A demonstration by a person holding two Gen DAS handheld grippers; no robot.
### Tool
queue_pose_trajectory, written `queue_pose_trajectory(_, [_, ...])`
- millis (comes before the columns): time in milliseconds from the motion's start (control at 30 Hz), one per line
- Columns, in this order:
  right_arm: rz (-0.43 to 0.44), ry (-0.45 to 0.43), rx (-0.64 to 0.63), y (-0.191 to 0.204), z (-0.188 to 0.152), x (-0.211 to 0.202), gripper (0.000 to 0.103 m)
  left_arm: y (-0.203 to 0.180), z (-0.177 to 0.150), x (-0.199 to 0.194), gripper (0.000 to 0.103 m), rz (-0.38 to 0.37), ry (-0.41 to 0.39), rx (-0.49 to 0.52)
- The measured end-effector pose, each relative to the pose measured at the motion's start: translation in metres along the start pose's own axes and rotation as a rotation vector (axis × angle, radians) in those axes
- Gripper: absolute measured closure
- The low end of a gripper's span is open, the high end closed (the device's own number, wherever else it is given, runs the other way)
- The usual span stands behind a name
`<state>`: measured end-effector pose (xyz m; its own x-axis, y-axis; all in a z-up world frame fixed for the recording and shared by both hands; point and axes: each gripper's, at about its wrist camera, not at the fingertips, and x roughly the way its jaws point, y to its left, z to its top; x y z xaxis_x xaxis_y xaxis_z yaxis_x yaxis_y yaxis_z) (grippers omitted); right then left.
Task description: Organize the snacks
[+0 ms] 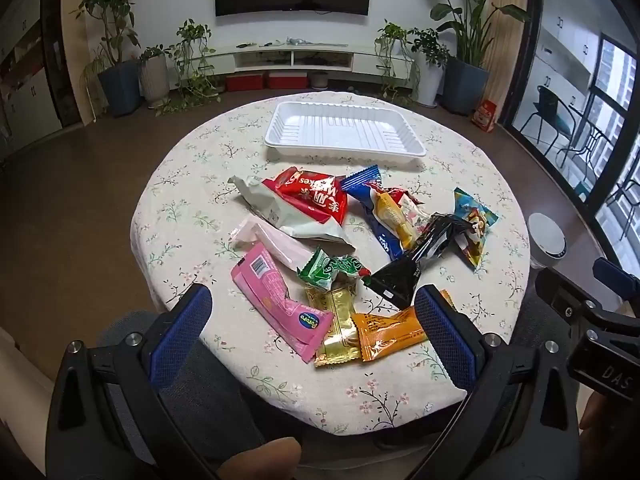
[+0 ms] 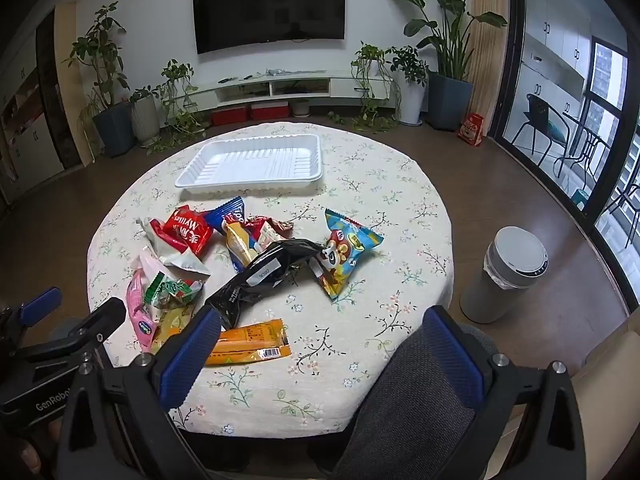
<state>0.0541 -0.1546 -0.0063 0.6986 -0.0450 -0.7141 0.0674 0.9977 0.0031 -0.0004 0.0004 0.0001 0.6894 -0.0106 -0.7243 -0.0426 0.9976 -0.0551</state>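
— While both my grippers hang spread wide and empty, where's the nearest snack?
— Orange packet (image 1: 390,330), lying crosswise just ahead of my left gripper (image 1: 312,320); white tray (image 1: 344,152) waits beyond.

A round table with a flowery cloth (image 2: 360,208) fills the middle of the frame. A white tray (image 2: 188,178) sits at the top of it, with nothing inside. Below it lies a messy pile of snack packs: a red one (image 2: 188,230), a black one (image 2: 260,276), a blue bear one (image 2: 344,256) and an orange one (image 2: 252,342). The right gripper (image 2: 320,352) is at the bottom, its blue fingers (image 2: 188,360) spread wide apart. A grey bin (image 2: 500,276) stands at the right.
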Motion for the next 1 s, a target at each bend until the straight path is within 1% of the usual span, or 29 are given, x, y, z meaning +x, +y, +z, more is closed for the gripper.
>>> queue_pose_trajectory(267, [-0.001, 0.009, -0.003, 0.0011, -0.0005, 0.0011, 0.000, 0.0011, -0.0030, -0.0054, 0.000, 0.021, -0.013, 0.011])
queue_pose_trajectory(300, [-0.005, 0.013, -0.007, 0.0015, -0.0028, 0.0038, 0.000, -0.0058, -0.0062, -0.0036, 0.000, 0.008, 0.001, 0.001])
queue_pose_trajectory(367, [-0.004, 0.015, -0.006, 0.0016, -0.0031, 0.0023, 0.000, -0.0034, -0.0037, -0.0009, 0.000, 0.007, 0.009, 0.006])
queue_pose_trajectory(1000, [-0.005, 0.024, -0.009, 0.0023, -0.0029, 0.0044, 0.000, 0.0002, -0.0022, 0.0043, 0.000, 0.001, 0.015, 0.000])
